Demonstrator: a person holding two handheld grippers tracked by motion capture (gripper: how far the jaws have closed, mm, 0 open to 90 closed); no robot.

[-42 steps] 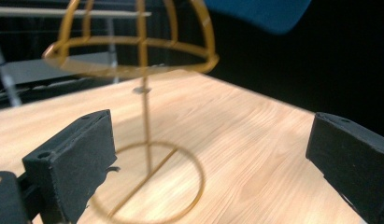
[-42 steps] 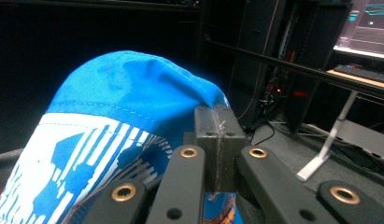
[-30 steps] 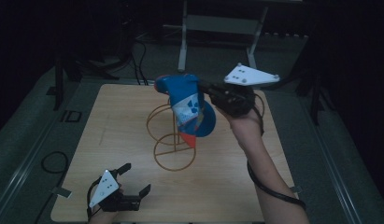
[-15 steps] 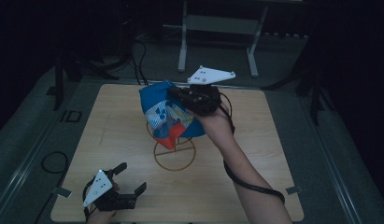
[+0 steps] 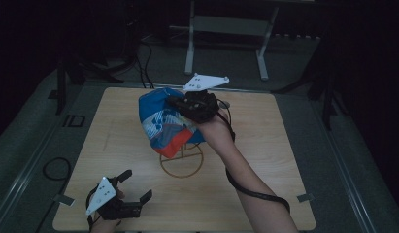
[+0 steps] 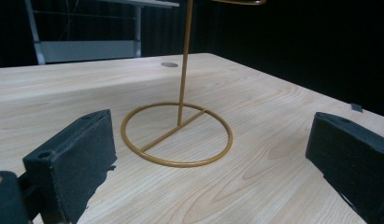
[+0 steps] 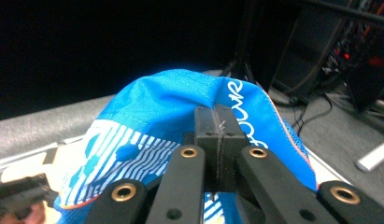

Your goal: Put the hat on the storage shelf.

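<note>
The blue cap [image 5: 164, 124] is up in the air, centre of the high view, hanging above the wire stand [image 5: 181, 158] and hiding the stand's top. It's a soft blue cap with white striping and a red-orange patch low down, and it droops from one pinched point. In the right gripper view the cap [image 7: 180, 112] spreads across the middle of the frame, its fabric bunched right at the jaws.

The right gripper [image 5: 180, 103], just above centre in the high view, has its jaws clenched on the cap's fabric; in its own view the two black jaws meet with cloth pressed between them. So the pick-up looks done. What's left, by my reading, is either settling the cap onto the stand's top or carrying it clear of it. I can't tell which from here, nor whether cloth and wire touch.

Containers? None on this table. The stand is bare wire: in the left gripper view its ring base [image 6: 177, 134] lies flat on the wood with a thin post rising from the middle, nothing inside the ring.

The left gripper [image 5: 131, 194] sits at the lower left of the high view, jaws spread wide, holding nothing, low over the wooden table [image 5: 284, 145] and aimed at the stand.
</note>
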